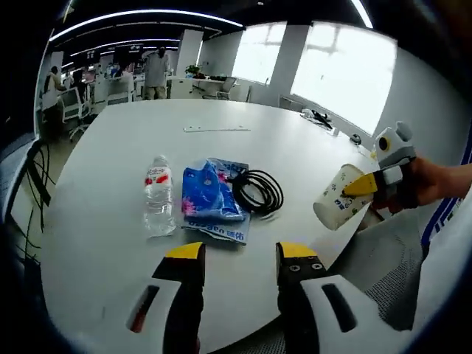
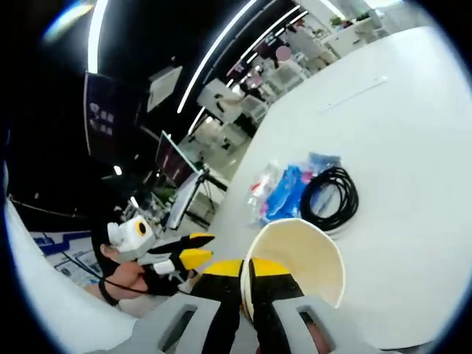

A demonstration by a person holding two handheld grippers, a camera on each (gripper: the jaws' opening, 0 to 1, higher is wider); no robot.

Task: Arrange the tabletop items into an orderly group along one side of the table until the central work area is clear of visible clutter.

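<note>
The right gripper (image 2: 247, 284) pinches the rim of a paper cup (image 2: 302, 258), jaws closed on its wall, held in the air off the table's (image 1: 221, 147) near edge (seen tilted in the left gripper view). The left gripper (image 1: 240, 262) hangs with jaws apart, holding nothing. A bottle (image 1: 158, 195), blue packet (image 1: 210, 203) and coiled cable (image 1: 258, 192) lie together near that edge.

Yellow-tipped black jaws on white-bodied left tool (image 1: 240, 258), right tool (image 2: 245, 271).
</note>
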